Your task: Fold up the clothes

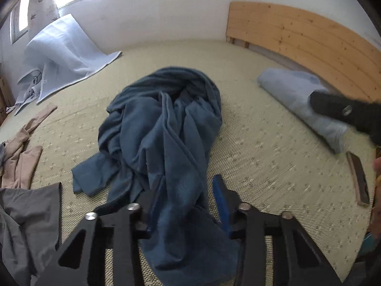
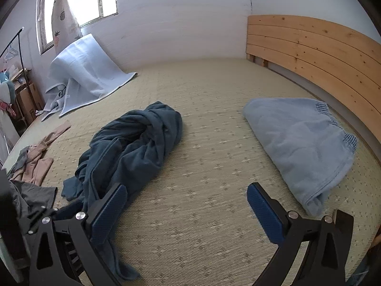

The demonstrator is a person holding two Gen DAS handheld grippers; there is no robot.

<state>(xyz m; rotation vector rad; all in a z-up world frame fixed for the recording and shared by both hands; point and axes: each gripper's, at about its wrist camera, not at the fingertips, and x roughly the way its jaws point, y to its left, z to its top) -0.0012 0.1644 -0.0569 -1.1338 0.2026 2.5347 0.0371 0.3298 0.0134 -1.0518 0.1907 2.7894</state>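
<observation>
Tongs, left (image 1: 188, 205): straddling my near end of the dark blue garment (image 1: 164, 128), grip unconfirmed.
Tongs, right (image 2: 188, 205): open, empty.
Garment: mid-bed (image 1: 262, 157), long axis running away; left hand nearer.

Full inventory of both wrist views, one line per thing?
crumpled garment: 1, dark teal, mat centre, near end between left jaws
folded garment: 1, light blue, by headboard
blanket: 1, pale blue, far corner under window
tights: 1, beige, left edge
grey garment: 1, near left
phone: 1, dark, right edge
mat: 1, green-beige
headboard: 1, pine
left gripper: black, around teal cloth
right gripper: black, open, empty
</observation>
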